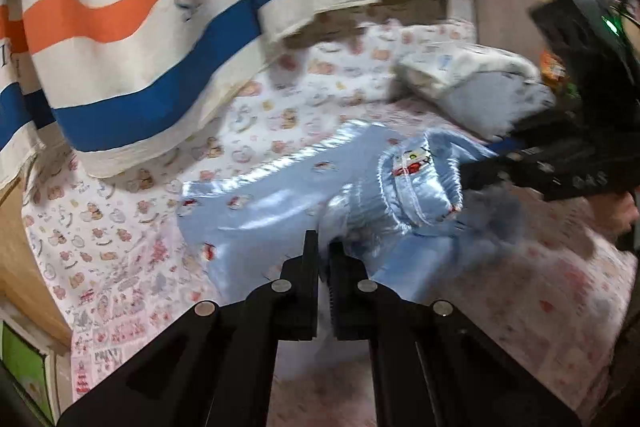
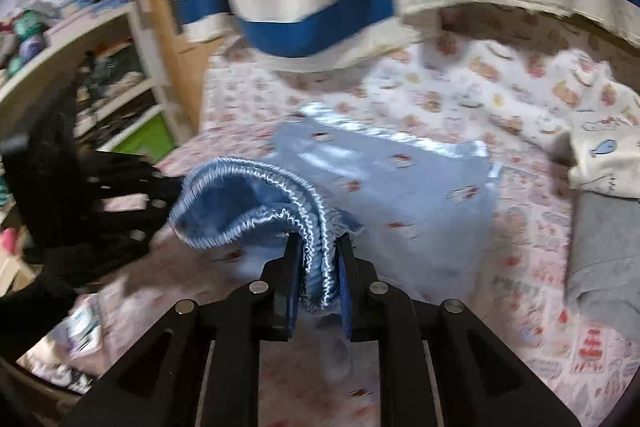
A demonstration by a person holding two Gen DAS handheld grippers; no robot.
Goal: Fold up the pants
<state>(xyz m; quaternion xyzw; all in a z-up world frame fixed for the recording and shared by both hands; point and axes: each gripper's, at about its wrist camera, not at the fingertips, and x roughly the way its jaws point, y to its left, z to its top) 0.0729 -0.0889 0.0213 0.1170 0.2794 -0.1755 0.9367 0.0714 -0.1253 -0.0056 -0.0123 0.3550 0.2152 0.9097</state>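
I see the light blue pants (image 2: 384, 179) on the patterned bed sheet (image 2: 520, 259), centre frame. My right gripper (image 2: 318, 267) is clamped on their gathered waistband (image 2: 280, 195). My left gripper (image 1: 324, 267) has its jaws nearly together; whether cloth sits between them I cannot tell.

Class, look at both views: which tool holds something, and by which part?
The right tool holds the blue pants by the gathered elastic waistband. The left tool is shut, holding nothing visible.
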